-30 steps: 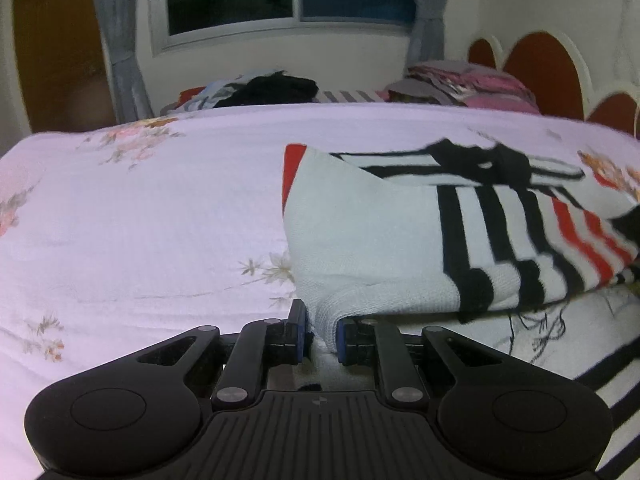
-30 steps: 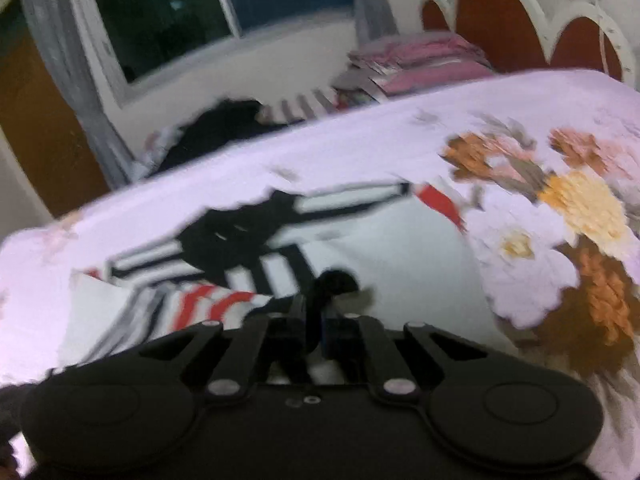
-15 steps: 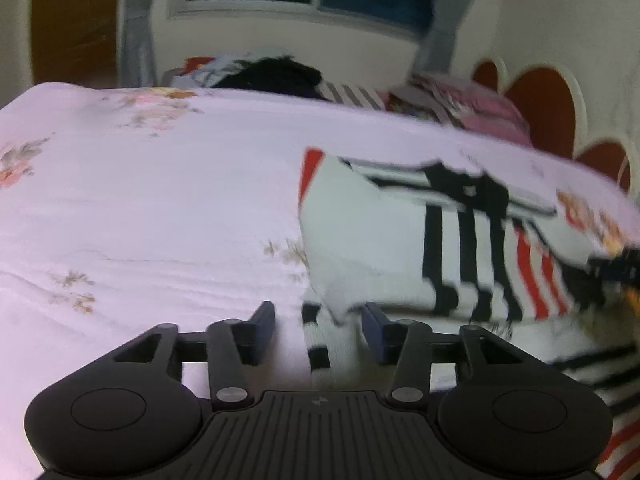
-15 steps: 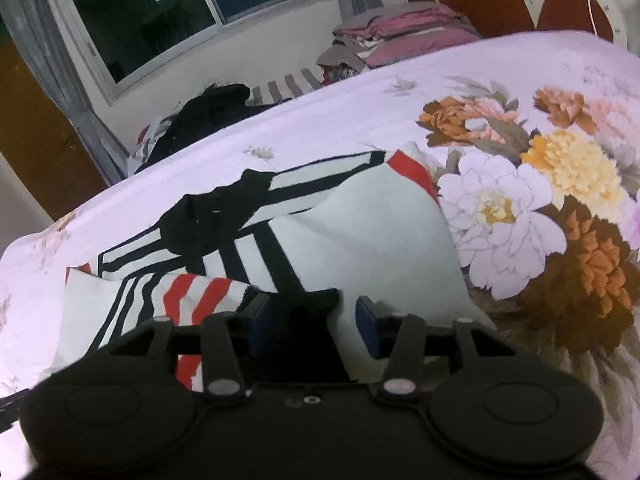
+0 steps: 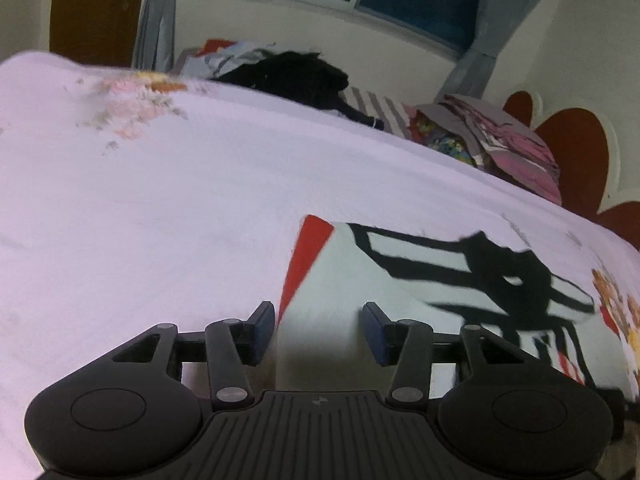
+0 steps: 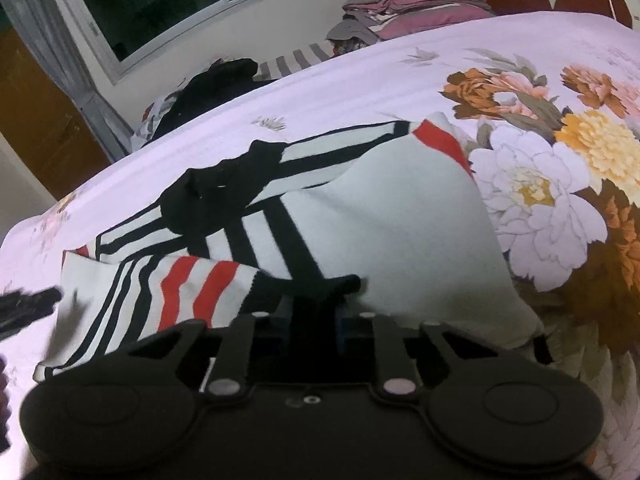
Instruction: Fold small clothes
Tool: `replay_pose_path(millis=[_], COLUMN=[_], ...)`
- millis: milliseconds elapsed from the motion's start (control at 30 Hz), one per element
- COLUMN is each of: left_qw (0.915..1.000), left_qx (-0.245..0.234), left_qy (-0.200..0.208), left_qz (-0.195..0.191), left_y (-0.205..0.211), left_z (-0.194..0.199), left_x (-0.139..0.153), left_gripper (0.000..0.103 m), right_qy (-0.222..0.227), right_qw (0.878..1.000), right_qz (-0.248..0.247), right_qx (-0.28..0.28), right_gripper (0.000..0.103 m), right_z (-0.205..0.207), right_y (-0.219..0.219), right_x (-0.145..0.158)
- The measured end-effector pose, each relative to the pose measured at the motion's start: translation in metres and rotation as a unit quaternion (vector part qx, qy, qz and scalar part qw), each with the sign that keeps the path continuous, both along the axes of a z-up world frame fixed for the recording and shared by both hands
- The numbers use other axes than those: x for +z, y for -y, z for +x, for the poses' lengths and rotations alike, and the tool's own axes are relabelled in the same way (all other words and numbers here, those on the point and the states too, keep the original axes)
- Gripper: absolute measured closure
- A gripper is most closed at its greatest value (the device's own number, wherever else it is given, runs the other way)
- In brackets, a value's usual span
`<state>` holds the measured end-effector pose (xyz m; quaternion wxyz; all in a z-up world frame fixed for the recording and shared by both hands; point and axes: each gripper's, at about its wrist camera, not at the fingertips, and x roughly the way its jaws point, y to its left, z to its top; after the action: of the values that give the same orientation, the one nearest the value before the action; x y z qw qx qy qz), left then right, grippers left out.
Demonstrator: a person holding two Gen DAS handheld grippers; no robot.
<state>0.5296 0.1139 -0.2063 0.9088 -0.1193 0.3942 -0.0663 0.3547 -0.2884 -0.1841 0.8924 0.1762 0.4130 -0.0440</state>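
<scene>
A white knit sweater (image 5: pixel 420 292) with black and red stripes lies partly folded on the pink floral bedsheet (image 5: pixel 160 220). My left gripper (image 5: pixel 320 332) is open low over the sweater's left side, near its red edge. White cloth shows between the blue pads (image 5: pixel 264 328), and they do not press on it. In the right wrist view the sweater (image 6: pixel 400 232) fills the middle, with a striped sleeve folded across it. My right gripper (image 6: pixel 316 316) is closing its jaws tight on a black fold at the sweater's near edge.
A heap of black and mixed clothes (image 5: pixel 296 76) lies at the bed's far side under the window. A stack of folded pink and grey laundry (image 6: pixel 416 4) sits by the red headboard (image 5: pixel 572 152). Large printed flowers (image 6: pixel 560 184) cover the sheet to the right.
My left gripper let go of the white sweater corner, opened, and slid along the garment while rolling. My right gripper opened and then shut again on the black fold.
</scene>
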Motion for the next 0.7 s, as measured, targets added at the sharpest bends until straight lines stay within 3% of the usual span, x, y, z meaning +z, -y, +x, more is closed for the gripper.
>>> replay_pose_path(millis=[67,100,167,267,333,400,433,533,700], left_qw=[0.9999,0.9998,0.9998,0.9994,0.9992,0.9991,0.9991,0.9985,0.9978], left_qx=[0.009,0.013,0.017,0.03,0.038,0.036,0.034,0.032,-0.004], left_qy=[-0.008,-0.007,0.006,0.016,0.013,0.016,0.018,0.036,0.06], left_qz=[-0.008,-0.013,0.002,0.007,0.005,0.013,0.017,0.025,0.027], left_y=[0.0,0.0,0.002,0.002,-0.002,0.0,0.0,0.0,0.006], left_z=[0.012,0.012,0.016,0.02,0.024,0.025,0.024,0.01,-0.031], left_x=[-0.009,-0.013,-0.015,-0.018,-0.023,-0.021,-0.02,-0.006,0.019], left_gripper=[0.056,0.061,0.085,0.087,0.087,0.087,0.087,0.087,0.087], right_qy=[0.005,0.01,0.025,0.049,0.027,-0.005,0.001,0.023,0.057], right_qw=[1.0,1.0,1.0,0.998,0.996,0.998,0.999,0.997,0.996], right_qz=[-0.002,-0.003,-0.012,-0.042,-0.083,-0.052,-0.048,-0.063,-0.06], right_qx=[0.0,0.0,0.003,0.002,-0.01,-0.018,-0.02,-0.037,-0.019], right_gripper=[0.097,0.097,0.098,0.098,0.099,0.101,0.101,0.086,0.084], right_z=[-0.001,-0.001,-0.003,-0.006,-0.002,0.001,0.0,-0.008,-0.016], right_y=[0.0,0.0,-0.001,-0.004,-0.002,0.009,0.01,0.013,0.007], right_x=[0.001,0.002,0.007,0.017,0.008,-0.006,-0.004,0.009,0.029])
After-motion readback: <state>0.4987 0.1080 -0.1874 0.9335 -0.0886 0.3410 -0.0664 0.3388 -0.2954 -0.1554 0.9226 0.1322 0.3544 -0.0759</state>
